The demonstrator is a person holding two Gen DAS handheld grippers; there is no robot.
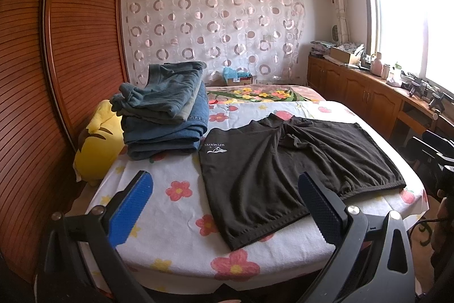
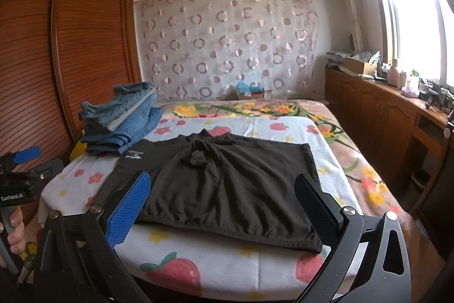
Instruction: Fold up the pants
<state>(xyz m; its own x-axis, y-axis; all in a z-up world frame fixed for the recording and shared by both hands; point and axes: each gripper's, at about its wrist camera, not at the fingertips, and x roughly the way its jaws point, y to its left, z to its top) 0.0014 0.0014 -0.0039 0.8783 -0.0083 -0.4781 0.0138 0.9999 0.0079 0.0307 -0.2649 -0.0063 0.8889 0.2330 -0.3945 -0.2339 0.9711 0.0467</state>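
Two grippers hang over the near edge of the bed (image 1: 176, 232), both with jaws spread wide and holding nothing. The black shorts (image 1: 283, 161) lie flat on the flowered sheet just ahead of the left gripper (image 1: 224, 206), reaching between its fingertips, and in the right wrist view they lie ahead of and between the fingertips of the right gripper (image 2: 224, 203). A stack of folded jeans (image 1: 164, 118) sits farther off, ahead and to the left of both, touching a yellow plush toy (image 1: 98, 144) on its left.

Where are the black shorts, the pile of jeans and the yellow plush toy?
black shorts (image 2: 227, 183), right wrist view, middle of the fabric.
pile of jeans (image 1: 167, 115), left wrist view, side of the stack.
yellow plush toy (image 1: 96, 149), left wrist view, its body.
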